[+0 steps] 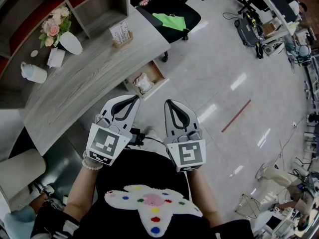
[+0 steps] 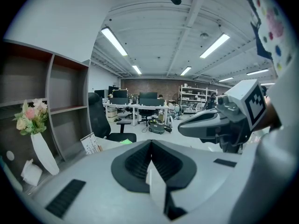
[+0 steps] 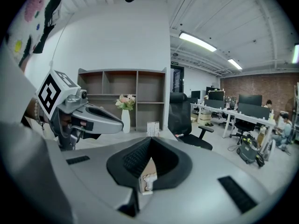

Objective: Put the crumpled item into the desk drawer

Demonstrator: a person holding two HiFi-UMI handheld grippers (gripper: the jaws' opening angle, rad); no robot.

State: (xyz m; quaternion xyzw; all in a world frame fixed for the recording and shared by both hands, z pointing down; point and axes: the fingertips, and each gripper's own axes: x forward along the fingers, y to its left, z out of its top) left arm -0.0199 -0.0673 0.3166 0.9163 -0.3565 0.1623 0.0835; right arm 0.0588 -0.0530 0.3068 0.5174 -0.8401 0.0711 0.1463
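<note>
A white crumpled item (image 1: 143, 83) lies inside the open wooden drawer (image 1: 156, 71) under the right end of the grey desk (image 1: 89, 81). Both grippers hover side by side in front of my body, a little short of the drawer. My left gripper (image 1: 134, 99) is shut with nothing between its jaws; in its own view the left gripper (image 2: 150, 143) has its tips touching. My right gripper (image 1: 168, 103) is also shut and empty, and the right gripper (image 3: 150, 141) shows the drawer and item (image 3: 145, 177) through the gap below its tips.
On the desk stand a white vase of flowers (image 1: 62, 35), a white jug (image 1: 34, 72), a folded paper (image 1: 56, 58) and a small card stand (image 1: 121, 33). A black office chair (image 1: 174, 15) sits beyond the desk's end. Shelves rise behind the desk.
</note>
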